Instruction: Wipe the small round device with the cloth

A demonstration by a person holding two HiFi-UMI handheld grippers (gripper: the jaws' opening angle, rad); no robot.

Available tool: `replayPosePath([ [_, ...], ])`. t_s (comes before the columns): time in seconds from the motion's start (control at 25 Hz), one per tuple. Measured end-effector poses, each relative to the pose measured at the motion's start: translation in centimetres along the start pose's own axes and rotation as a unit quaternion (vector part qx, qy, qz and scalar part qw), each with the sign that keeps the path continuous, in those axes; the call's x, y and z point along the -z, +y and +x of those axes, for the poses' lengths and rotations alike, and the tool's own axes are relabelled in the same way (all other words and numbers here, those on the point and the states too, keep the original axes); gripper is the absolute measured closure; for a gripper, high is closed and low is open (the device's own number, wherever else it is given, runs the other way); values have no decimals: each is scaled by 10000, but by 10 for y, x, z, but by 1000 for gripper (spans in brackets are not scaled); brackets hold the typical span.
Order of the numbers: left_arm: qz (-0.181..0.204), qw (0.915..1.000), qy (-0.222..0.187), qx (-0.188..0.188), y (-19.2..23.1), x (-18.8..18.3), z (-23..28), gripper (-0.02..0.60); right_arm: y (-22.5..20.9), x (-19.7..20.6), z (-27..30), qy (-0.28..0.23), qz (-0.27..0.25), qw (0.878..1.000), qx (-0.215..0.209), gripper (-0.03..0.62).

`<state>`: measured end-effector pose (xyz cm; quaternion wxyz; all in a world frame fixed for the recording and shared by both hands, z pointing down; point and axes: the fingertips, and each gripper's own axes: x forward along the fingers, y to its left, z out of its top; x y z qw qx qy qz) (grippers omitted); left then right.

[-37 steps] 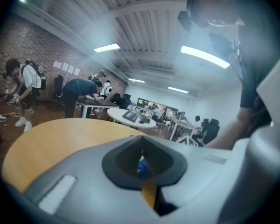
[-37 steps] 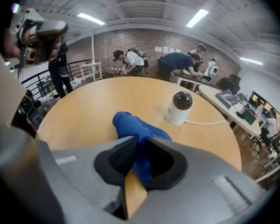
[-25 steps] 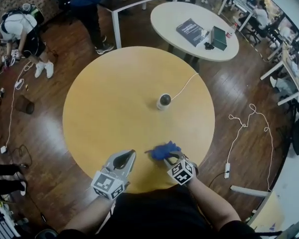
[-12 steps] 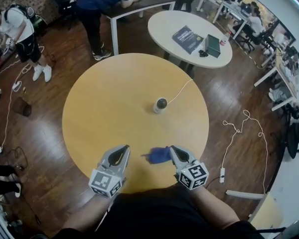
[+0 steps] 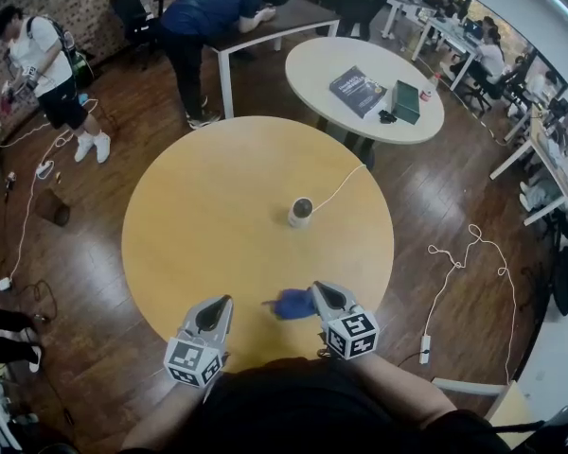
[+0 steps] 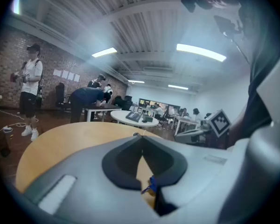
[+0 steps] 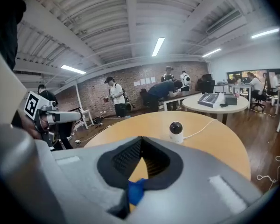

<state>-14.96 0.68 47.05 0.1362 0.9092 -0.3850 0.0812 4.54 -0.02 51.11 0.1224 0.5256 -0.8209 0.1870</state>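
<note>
While the right gripper [image 5: 316, 291] pinches the cloth [image 5: 292, 304] in its jaws, the small round device [image 5: 301, 211] apparently awaits wiping; the left gripper [image 5: 219, 304] is closed, empty.

Bright, even light from ceiling strips [image 7: 157, 46], fisheye bend and dark vignette at edges, soft blurry foreground.

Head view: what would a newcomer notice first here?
The round yellow wooden table fills the middle, with a small white round device and its white cable near the centre. At the near edge, the right gripper is shut on a crumpled blue cloth.
</note>
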Motion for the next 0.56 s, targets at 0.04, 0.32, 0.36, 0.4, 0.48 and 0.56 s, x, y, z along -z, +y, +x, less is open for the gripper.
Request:
replayPosePath([
  [0.04,13,10000,-21,-6,-2,-2,0,578,-1,1,-2,0,15,10000,9,592],
  [0.32,103,9994,-91,-323,-5,-32,-41,578,39,3,-2,91,306,9988,-362,592],
  [0.36,113,9995,-55,-290,-6,-30,-35,577,34,3,-1,79,341,9988,-348,592],
  [0.4,121,9996,-11,-244,-9,-26,-28,578,28,6,-1,72,370,9988,-317,592],
  [0.48,132,9998,52,-153,-16,-18,-16,577,15,12,-4,57,420,9988,-244,592],
  [0.56,136,9999,75,-72,-26,-12,-4,578,1,18,-9,43,464,9988,-169,592],
])
